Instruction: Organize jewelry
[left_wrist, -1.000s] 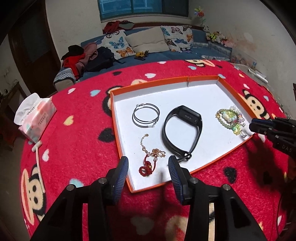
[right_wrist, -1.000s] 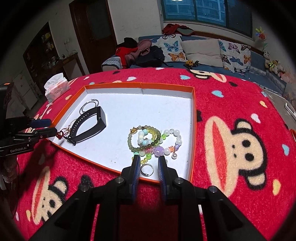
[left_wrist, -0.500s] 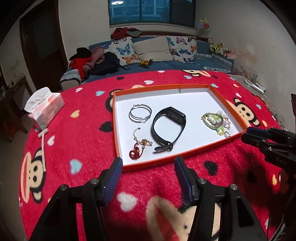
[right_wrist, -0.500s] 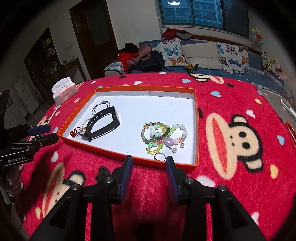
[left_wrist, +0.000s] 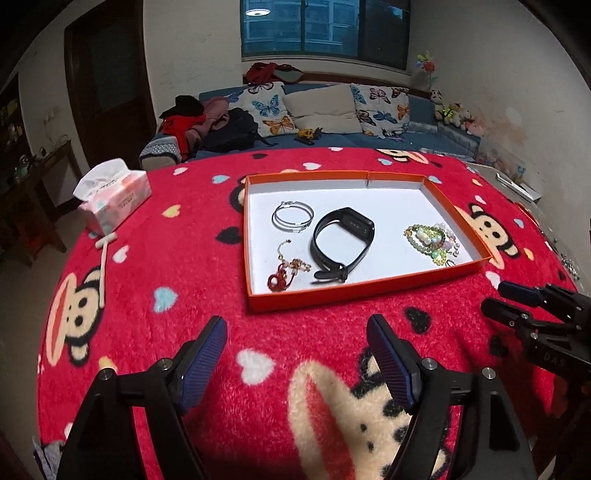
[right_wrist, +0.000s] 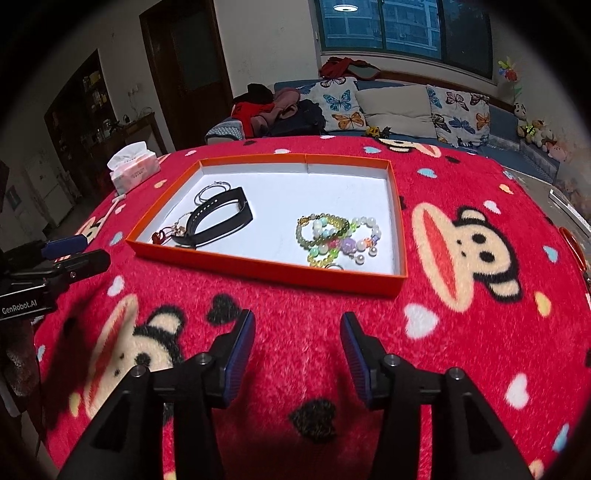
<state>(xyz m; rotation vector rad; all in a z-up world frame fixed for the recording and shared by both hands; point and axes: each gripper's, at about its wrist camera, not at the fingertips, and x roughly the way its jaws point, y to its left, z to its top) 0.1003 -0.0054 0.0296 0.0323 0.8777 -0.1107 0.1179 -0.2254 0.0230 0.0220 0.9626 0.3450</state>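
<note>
Now both grippers sit further back from the shallow orange-rimmed tray with a white floor (left_wrist: 258, 295) than they did a second ago, when their tips were right at its near edge. In the left wrist view the left gripper (left_wrist: 297, 334) hangs over the red fleece monkey-print cloth (left_wrist: 177, 258) on the desk at the bottom of the frame, jaws opening with nothing between them. In the right wrist view the right gripper (right_wrist: 297, 330) is likewise low centre over bare cloth, jaws opening and empty; a second ago they were nearly closed around the small silver ring (right_wrist: 334, 266).

That ring now lies inside the tray's near wall, just below the tangle of green, white and purple beaded bracelets (right_wrist: 336, 236). In the left wrist view, the red-and-gold charm chain (left_wrist: 286, 271) rests at the tray's lower left, the black rubber wristband (left_wrist: 341, 243) in the middle, the pair of thin silver hoop bangles (left_wrist: 293, 218) above the chain.

Every visible piece sits in the tray and both tools are backing off empty, so the sorting looks finished or very close. A pink tissue pack (left_wrist: 114, 195) sits at upper left.
</note>
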